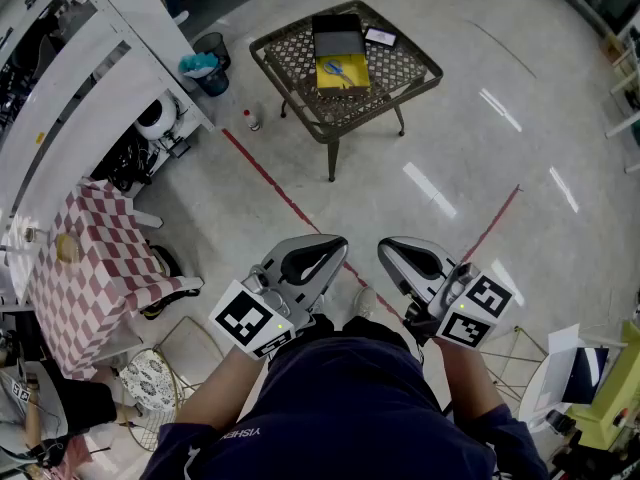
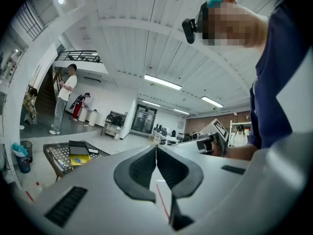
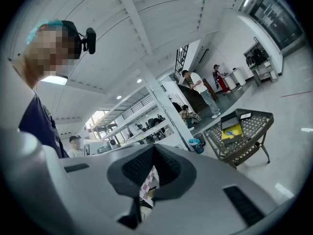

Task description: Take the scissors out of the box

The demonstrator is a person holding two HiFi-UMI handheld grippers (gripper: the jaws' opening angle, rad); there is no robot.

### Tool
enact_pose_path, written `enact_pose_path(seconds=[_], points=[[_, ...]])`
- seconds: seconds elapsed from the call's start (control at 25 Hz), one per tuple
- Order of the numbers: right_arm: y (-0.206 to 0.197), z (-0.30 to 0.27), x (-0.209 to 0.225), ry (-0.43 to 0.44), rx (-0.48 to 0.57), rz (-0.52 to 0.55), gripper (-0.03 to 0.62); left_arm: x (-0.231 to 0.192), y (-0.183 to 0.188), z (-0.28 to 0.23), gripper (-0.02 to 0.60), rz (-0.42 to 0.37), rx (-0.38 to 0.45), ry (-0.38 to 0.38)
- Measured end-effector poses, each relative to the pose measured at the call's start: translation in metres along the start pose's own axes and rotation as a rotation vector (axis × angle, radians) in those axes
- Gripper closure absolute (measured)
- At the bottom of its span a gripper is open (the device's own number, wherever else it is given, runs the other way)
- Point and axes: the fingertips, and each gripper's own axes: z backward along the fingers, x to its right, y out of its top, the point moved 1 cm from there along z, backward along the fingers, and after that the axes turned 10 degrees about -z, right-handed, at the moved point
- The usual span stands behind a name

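Left gripper (image 1: 325, 251) and right gripper (image 1: 400, 254) closed, empty.
The scissors (image 1: 337, 67) are seen in the box (image 1: 356, 81) on the far table (image 1: 292, 63).

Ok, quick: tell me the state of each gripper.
Left gripper: closed, nothing between the jaws.
Right gripper: closed, nothing between the jaws.
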Motion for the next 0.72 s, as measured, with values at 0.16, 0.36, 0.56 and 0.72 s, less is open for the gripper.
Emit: enact_pose_path(seconds=[0.16, 0.36, 0.56, 0.72], points=[[0.0, -0.001, 0.003, -0.002, 0.001, -0.003, 0.577, -0.001, -0.003, -0.002, 0.555, 0.003, -0.005, -0.001], [-0.005, 0.004, 0.008, -0.031, -0.035, 0.038, 0.577, 0.002, -0.01, -0.006, 0.555, 0.013, -0.017, -0.002], [-0.015, 0.02, 0.02, -0.043, -0.086, 0.071, 0.577, 0.008, -0.022, -0.016, 0.555, 0.024, -0.043, 0.006], [-0.011, 0.037, 0.031, -0.031, -0.09, 0.059, 0.577, 0.017, -0.024, -0.029, 0.555, 0.018, -0.057, 0.023]])
